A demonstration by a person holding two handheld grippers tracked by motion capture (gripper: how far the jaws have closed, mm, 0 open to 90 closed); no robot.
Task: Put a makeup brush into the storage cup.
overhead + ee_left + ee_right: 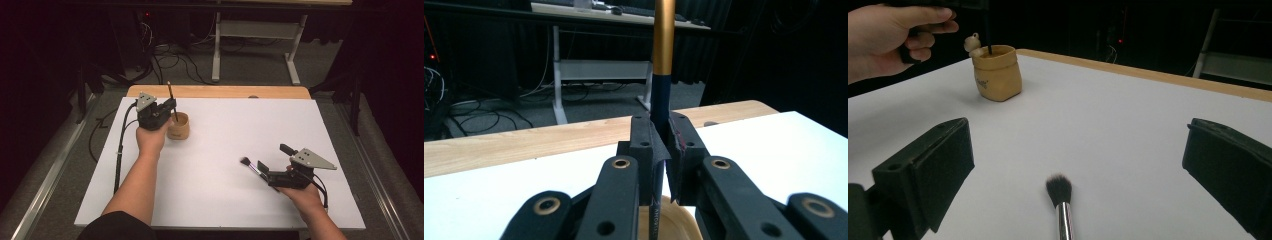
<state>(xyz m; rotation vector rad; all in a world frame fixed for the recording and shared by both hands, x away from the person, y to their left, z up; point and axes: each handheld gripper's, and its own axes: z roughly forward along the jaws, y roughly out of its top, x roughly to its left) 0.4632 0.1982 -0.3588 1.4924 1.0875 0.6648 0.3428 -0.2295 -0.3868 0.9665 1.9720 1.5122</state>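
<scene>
A white sheet covers the counter [225, 150], leaving a strip of bare wood along its far edge. Beyond it lie grey floor, tangled cables [170, 60] and a white-legged desk [257, 35] against dark surroundings. Near the far left corner stands a small tan pot [178, 126]; the left claw [167, 107] is closed on a slim brush handle [662, 60] (gold above, dark below) held upright over the pot. Toward the near right corner, the right claw [1073, 165] gapes wide, a makeup brush [1061, 200] lying on the sheet between its jaws, ungripped.
</scene>
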